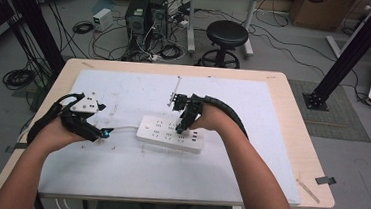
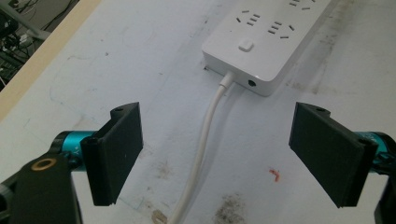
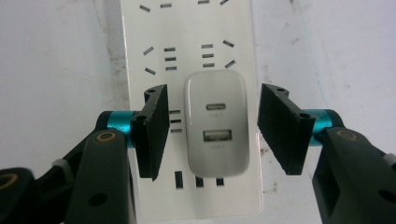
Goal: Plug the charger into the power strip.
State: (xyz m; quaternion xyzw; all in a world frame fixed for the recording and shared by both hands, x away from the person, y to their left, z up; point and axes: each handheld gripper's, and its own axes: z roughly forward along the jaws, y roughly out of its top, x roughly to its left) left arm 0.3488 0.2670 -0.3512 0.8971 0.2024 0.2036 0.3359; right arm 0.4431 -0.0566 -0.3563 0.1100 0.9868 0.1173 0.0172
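A white power strip [image 1: 171, 133] lies on the white mat in the middle of the table. A white USB charger [image 3: 215, 123] sits plugged into the strip [image 3: 196, 28], standing between the spread jaws of my right gripper [image 3: 212, 128], which is open and touches neither side of it. My right gripper [image 1: 181, 129] points down onto the strip from above. My left gripper [image 1: 102, 133] is open just left of the strip's end. The strip's white cable [image 2: 205, 135] runs between the left gripper's [image 2: 217, 154] jaws, untouched, from the strip's end [image 2: 261, 42].
The white mat [image 1: 118, 164] covers most of the wooden table [image 1: 301, 143]. A thin white stick [image 1: 175, 89] lies on the mat behind the strip. A black stool [image 1: 226, 35], computers and cables stand on the floor beyond the table.
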